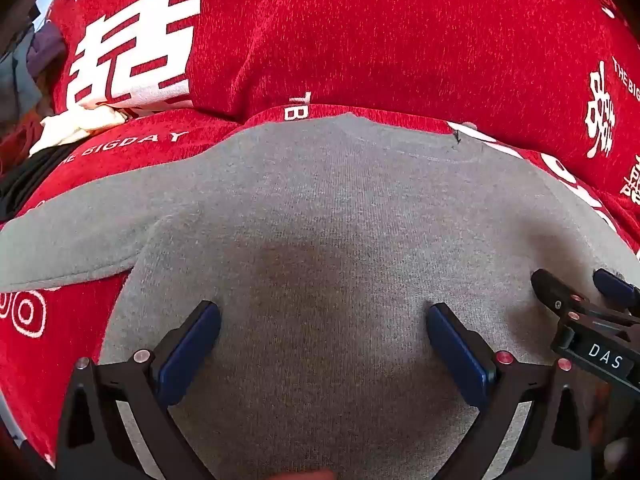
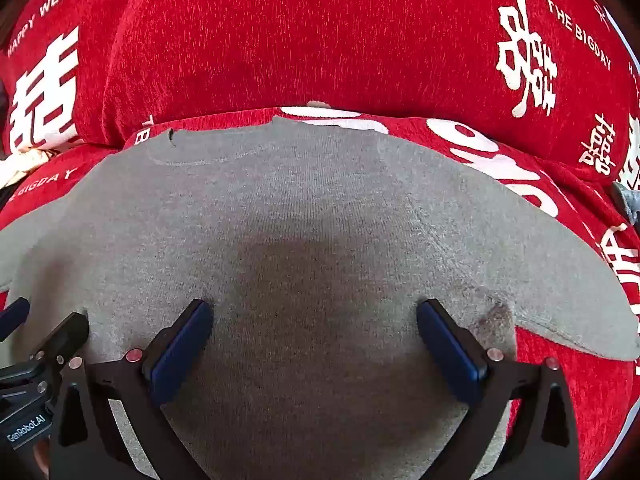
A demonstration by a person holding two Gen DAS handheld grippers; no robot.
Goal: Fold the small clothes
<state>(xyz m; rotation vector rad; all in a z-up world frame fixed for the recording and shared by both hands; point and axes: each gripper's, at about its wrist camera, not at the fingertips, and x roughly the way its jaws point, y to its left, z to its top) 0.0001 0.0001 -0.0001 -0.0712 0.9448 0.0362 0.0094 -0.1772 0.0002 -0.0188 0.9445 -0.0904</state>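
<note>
A small grey knit shirt (image 1: 320, 208) lies flat on a red cover, neckline away from me, one short sleeve out to the left (image 1: 68, 244). My left gripper (image 1: 322, 340) is open, its blue-padded fingers spread just above the shirt's body. In the right wrist view the same grey shirt (image 2: 312, 208) fills the middle, its other sleeve (image 2: 568, 304) out to the right with a dark stain (image 2: 494, 318) near the armpit. My right gripper (image 2: 314, 338) is open, low over the shirt. Each gripper shows at the edge of the other's view, the right one (image 1: 580, 300) and the left one (image 2: 48, 332).
The red cover (image 1: 360, 40) with white characters and lettering runs over a cushion back behind the shirt. A heap of other clothes (image 1: 36, 92), cream, purple and black, lies at the far left. A grey-blue object (image 2: 626, 200) sits at the right edge.
</note>
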